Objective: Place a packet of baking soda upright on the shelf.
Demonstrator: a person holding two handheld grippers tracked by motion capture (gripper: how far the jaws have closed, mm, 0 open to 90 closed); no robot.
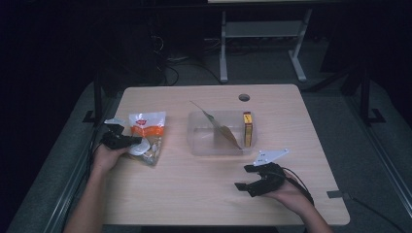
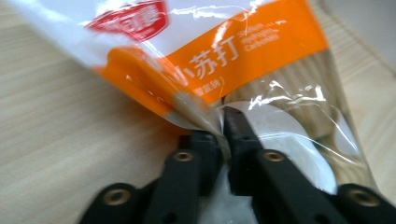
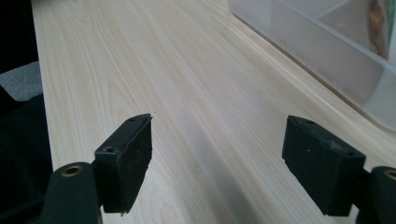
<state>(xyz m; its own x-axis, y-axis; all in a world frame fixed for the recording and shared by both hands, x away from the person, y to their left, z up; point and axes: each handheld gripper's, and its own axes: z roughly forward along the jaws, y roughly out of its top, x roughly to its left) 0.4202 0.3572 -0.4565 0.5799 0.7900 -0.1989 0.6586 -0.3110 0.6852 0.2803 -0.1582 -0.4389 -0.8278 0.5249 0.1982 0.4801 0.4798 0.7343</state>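
A clear snack bag (image 1: 147,131) with an orange and white label lies on the left part of the wooden table (image 1: 194,194). My left gripper (image 1: 127,141) is shut on the bag's lower edge; in the left gripper view the jaws pinch the plastic of the snack bag (image 2: 219,56) where my left gripper (image 2: 223,126) meets it. My right gripper (image 1: 250,177) rests low over the table near the front right, jaws wide apart with nothing between them. In the right gripper view my right gripper (image 3: 219,154) hovers over bare wood.
A clear plastic bin (image 1: 197,145) stands at the table's middle, holding a brown pouch (image 1: 221,128) and a yellow box (image 1: 248,128). The bin's wall (image 3: 327,51) shows at the upper right of the right gripper view. A round hole (image 1: 244,97) is at the table's far edge.
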